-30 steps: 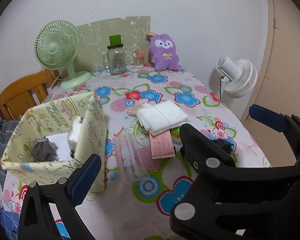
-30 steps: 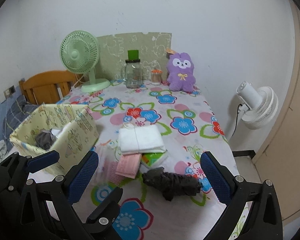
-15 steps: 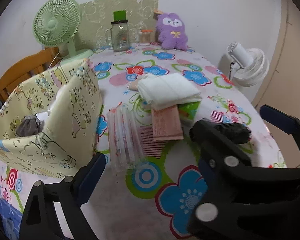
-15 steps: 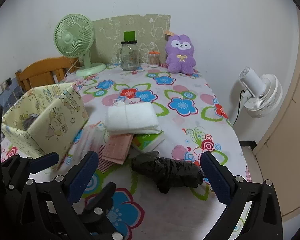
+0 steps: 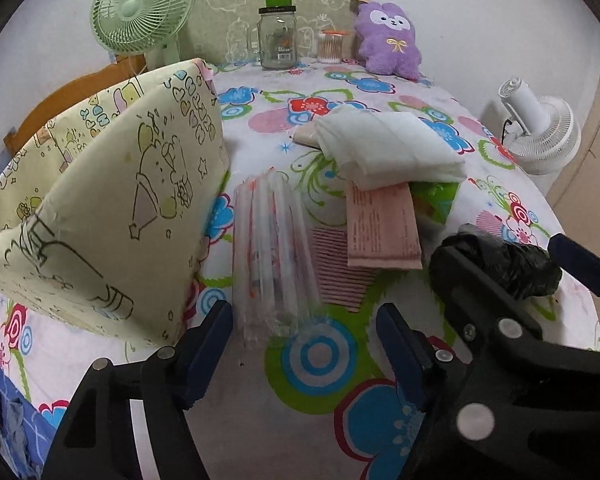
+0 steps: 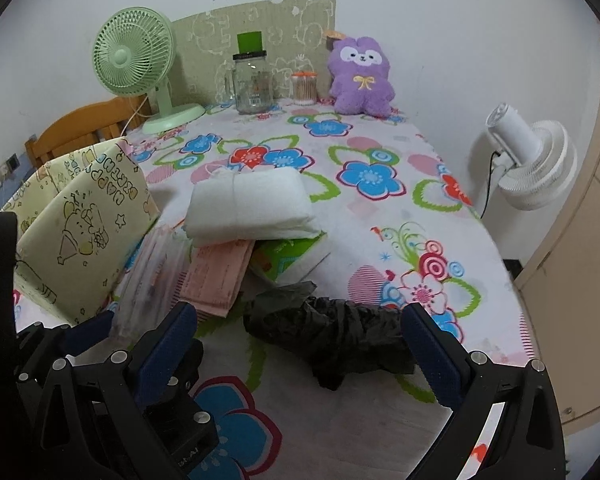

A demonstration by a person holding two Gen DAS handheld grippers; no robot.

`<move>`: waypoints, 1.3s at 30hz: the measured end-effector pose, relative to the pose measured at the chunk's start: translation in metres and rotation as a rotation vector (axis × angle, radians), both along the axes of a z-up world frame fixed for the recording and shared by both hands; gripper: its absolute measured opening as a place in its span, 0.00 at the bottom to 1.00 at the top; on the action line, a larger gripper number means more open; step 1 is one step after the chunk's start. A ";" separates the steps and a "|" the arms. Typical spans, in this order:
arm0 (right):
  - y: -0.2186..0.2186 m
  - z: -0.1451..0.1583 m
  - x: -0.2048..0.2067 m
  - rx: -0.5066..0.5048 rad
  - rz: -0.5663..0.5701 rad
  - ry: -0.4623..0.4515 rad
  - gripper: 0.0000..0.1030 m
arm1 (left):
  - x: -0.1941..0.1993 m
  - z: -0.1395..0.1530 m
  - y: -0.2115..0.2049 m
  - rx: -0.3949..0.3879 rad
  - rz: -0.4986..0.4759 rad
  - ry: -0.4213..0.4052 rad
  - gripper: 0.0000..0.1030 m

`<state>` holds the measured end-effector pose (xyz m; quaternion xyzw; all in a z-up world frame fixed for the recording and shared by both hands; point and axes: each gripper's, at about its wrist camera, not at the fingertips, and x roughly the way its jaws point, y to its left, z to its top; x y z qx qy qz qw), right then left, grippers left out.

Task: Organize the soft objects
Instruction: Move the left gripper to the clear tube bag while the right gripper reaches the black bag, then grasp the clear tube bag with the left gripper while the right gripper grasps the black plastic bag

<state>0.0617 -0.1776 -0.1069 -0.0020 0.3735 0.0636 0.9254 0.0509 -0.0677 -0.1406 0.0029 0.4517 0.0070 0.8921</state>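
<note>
A clear plastic packet [image 5: 276, 256] lies on the flowered tablecloth beside the yellow fabric bin [image 5: 112, 224]. My left gripper [image 5: 304, 340] is open, low over the table, its jaws on either side of the packet's near end. A crumpled black plastic bag [image 6: 332, 328] lies between the jaws of my open right gripper [image 6: 300, 340]; it also shows in the left wrist view [image 5: 512, 256]. A folded white cloth [image 6: 252, 204] rests on a pink paper pack [image 6: 216, 272] and a green box [image 6: 288, 256]. The right gripper's body [image 5: 500, 344] stands close at the right of the left wrist view.
A green desk fan [image 6: 136, 60], a glass jar [image 6: 252, 84], a cotton swab tub [image 6: 304, 88] and a purple plush [image 6: 360, 76] stand along the back wall. A white floor fan [image 6: 532, 164] stands off the table's right edge. A wooden chair [image 6: 84, 128] is behind the bin.
Both grippers have moved forward and down toward the table. The left now straddles the clear packet's near end, and the right has closed in around the black bag.
</note>
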 end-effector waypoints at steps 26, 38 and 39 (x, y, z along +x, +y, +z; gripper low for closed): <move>-0.006 -0.008 0.015 0.071 -0.015 0.058 0.99 | 0.009 0.002 0.002 -0.031 -0.045 -0.008 0.27; -0.011 -0.015 0.004 0.047 -0.012 0.061 0.74 | -0.009 0.003 -0.010 0.010 -0.052 -0.017 0.26; -0.012 -0.015 0.003 0.041 -0.014 0.061 0.65 | -0.010 0.003 -0.010 0.010 -0.053 -0.016 0.25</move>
